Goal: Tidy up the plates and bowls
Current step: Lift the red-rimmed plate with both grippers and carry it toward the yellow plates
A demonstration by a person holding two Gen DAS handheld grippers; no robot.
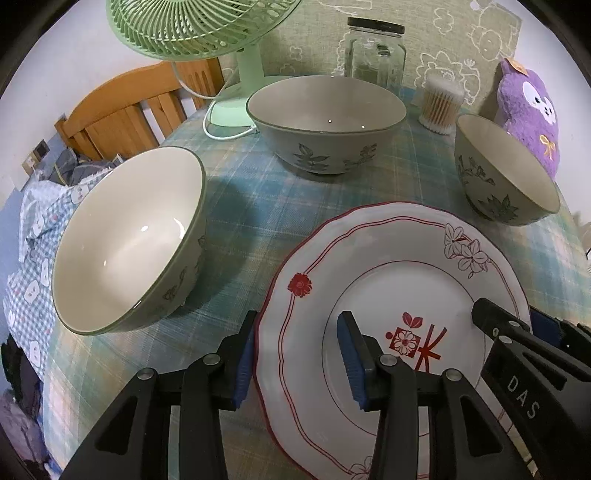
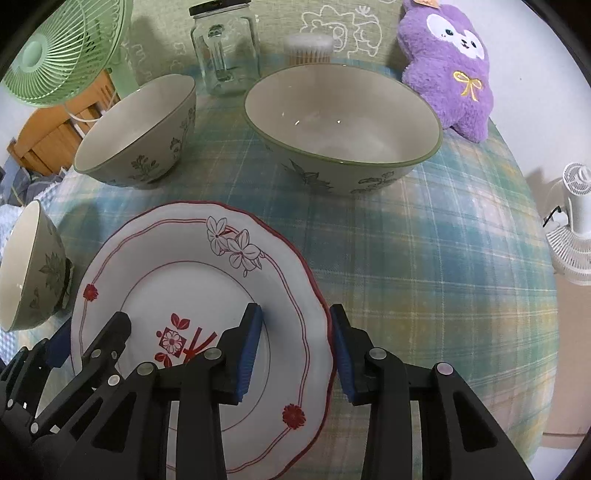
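Nearest us are our two tongs, one at each side of the plate (image 1: pixel 391 295). Our left tongs (image 1: pixel 295 350) stand released, one finger outside the plate's left rim and the other over its well, so the rim sits in the gap. Our right tongs (image 2: pixel 295 354) do the same at the right rim, also unclenched. We judge this a two-sided pinch being set up: a wide, flat plate lifts more evenly from opposite edges than from one. Whether any pad already touches the china we cannot tell.

Lying flat on the plaid tabletop (image 2: pixel 424 258), at its near edge, the plate looks a likely base for whatever is stacked.

Just beyond its left rim stands one small bowl (image 1: pixel 129 240), close enough that the left tongs' outer finger has little room. A second small bowl (image 1: pixel 506 173) stands past the plate's far right edge, and the large bowl (image 1: pixel 325 122) sits farther back near the middle. All three are upright and apart from each other, so nesting is not yet begun.

Along the far edge stand a green fan (image 1: pixel 207 29), a glass jar (image 1: pixel 375 51), a cotton-swab tub (image 1: pixel 441 107) and a purple plush toy (image 1: pixel 528 110), well clear of the crockery.
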